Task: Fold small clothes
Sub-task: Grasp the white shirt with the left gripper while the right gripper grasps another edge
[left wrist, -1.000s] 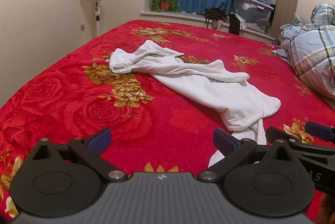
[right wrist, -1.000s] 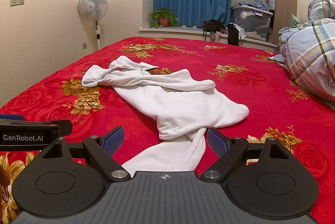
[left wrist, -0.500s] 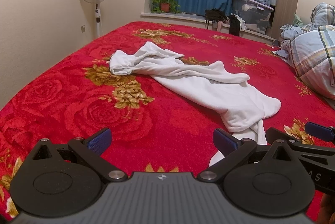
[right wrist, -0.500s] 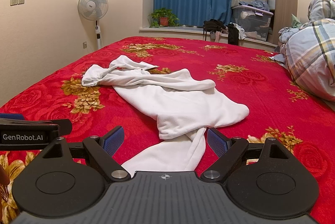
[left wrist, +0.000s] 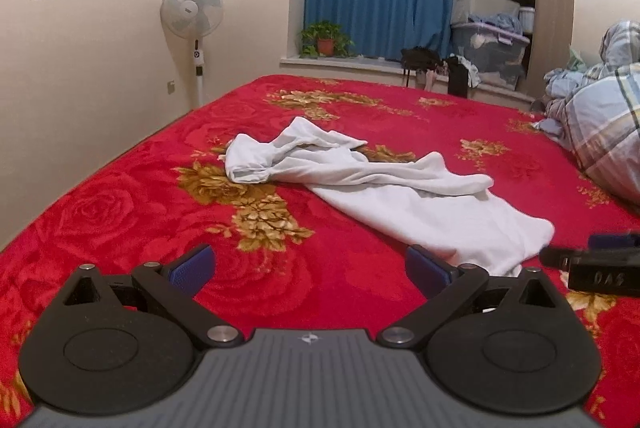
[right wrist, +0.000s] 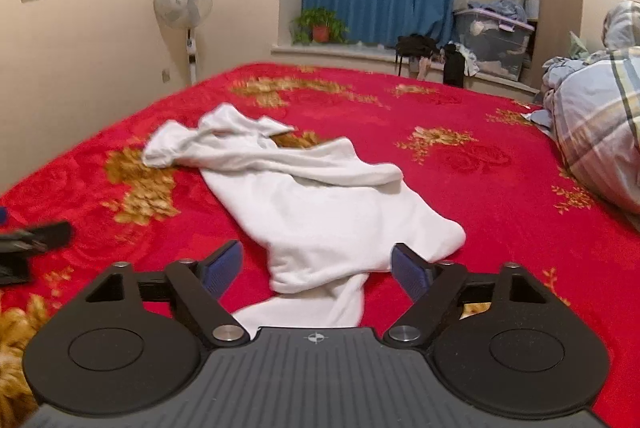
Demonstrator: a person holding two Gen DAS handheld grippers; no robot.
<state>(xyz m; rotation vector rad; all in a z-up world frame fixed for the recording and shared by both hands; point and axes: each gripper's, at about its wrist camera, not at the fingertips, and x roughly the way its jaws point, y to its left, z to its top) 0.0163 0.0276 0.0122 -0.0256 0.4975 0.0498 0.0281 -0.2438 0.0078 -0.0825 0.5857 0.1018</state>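
White garment (right wrist: 320, 204) lies crumpled on the red bed (right wrist: 480, 188), long axis running from near-right to far-left. Our right tongs (right wrist: 316, 266) — spread, just narrowing — straddle its near end untouched; our left tongs (left wrist: 308, 266) stand spread over bare blanket.

Both wrist cameras look low across the bed (left wrist: 360, 292).

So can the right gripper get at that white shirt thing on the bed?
Probably yes. The right gripper has its jaws open, closing a little, with the white garment lying right between them and nothing in the way.
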